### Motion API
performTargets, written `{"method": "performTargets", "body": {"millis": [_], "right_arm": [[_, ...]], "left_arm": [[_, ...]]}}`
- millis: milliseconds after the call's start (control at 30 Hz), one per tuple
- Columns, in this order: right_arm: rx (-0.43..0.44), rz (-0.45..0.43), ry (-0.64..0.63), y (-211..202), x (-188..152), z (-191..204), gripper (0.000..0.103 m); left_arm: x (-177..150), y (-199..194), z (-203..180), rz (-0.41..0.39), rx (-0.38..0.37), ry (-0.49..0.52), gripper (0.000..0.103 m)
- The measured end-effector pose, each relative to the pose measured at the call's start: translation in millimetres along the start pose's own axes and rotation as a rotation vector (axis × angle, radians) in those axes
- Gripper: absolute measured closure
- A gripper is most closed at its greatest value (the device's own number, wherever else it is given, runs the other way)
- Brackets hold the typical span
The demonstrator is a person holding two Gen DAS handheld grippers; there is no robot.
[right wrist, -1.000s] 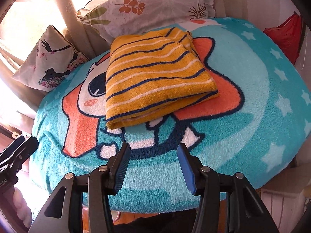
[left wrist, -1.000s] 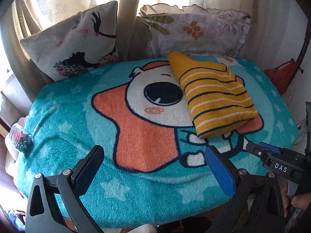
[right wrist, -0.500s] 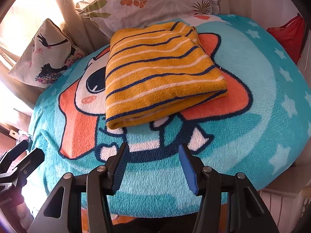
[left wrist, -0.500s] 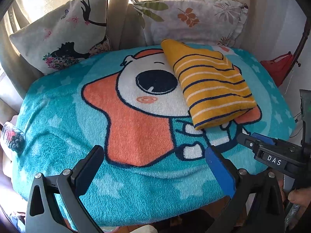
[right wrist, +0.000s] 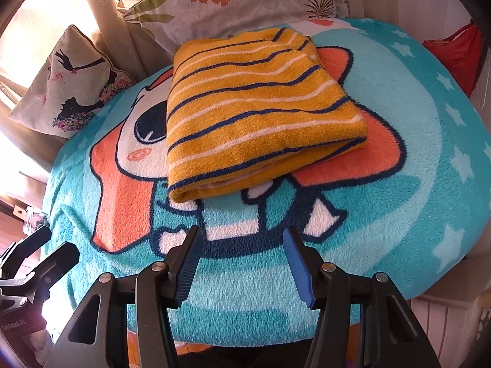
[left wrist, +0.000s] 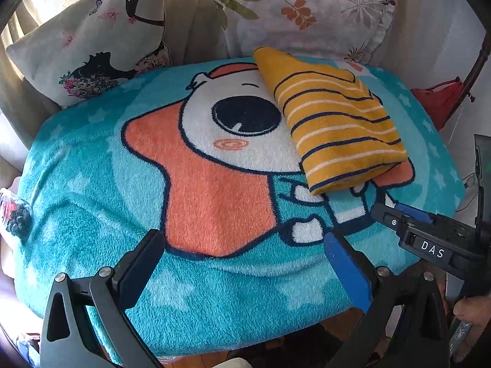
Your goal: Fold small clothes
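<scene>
1. A folded yellow garment (right wrist: 257, 113), striped in navy and white, is lying on a fluffy turquoise blanket (right wrist: 414, 184). The blanket is printed with a cartoon character and an orange star.
2. The garment is sitting toward the far right part of the blanket in the left wrist view (left wrist: 334, 119), covering the right side of the cartoon face. Its thick folded edge is facing the cameras, and layers of cloth are showing along that edge.
3. The left gripper (left wrist: 245, 263) is hovering above the near edge of the blanket, well apart from the garment. Its fingers are standing wide apart and holding nothing; one pad is black and the other is blue.
4. The right gripper (right wrist: 242, 263) is hanging just over the near part of the blanket, a little short of the garment's folded edge. Its blue-padded fingers (right wrist: 299, 268) are also spread open and are gripping nothing.
5. Each gripper is showing in the other's view: the right one at the right edge of the left wrist view (left wrist: 429, 239), and the left one at the lower left of the right wrist view (right wrist: 33, 263).
6. Two pillows are leaning against a curtain behind the blanket. One, a silhouette pillow (left wrist: 92, 40), is showing a dark figure of a woman with flowers. The other, a leaf-print pillow (left wrist: 307, 18), is sitting just behind the garment.
7. A red bag (right wrist: 457, 52) is resting beyond the blanket's right edge.
</scene>
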State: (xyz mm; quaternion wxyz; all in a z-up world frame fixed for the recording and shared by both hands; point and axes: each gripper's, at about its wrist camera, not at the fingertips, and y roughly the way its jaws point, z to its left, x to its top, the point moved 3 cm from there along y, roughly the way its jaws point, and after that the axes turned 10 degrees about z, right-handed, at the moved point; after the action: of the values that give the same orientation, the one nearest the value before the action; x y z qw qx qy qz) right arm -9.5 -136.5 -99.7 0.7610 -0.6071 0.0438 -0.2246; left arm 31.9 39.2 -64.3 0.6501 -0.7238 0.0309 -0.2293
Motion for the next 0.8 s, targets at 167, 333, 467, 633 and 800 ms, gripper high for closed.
{"method": "performTargets", "body": {"millis": [167,333,467,633,800], "right_arm": [[-0.034,-0.011,-0.033,-0.7,1.5,8.3,0.044],[-0.058,-0.022,-0.060,-2.3,2.1,13.4,0.043],[-0.060,-0.026,-0.060,-4.1,0.5,12.9,0.043],[-0.062,-0.028,-0.041,-5.6,-2.2,7.3,0.043],[-0.062,-0.036,-0.030,-8.8,-3.7,3.3,0.043]], "left_arm": [[-1.9,0.7,4.3,0.006,-0.004,-0.010,0.000],[-3.8,0.1,6.5,0.009,-0.008,-0.021,0.000],[-4.6,-0.7,7.1,0.009,-0.012,-0.026,0.000],[-4.9,-0.7,4.3,0.012,-0.021,-0.029,0.000],[-4.8,-2.0,-1.4,0.007,-0.023,-0.021,0.000]]}}
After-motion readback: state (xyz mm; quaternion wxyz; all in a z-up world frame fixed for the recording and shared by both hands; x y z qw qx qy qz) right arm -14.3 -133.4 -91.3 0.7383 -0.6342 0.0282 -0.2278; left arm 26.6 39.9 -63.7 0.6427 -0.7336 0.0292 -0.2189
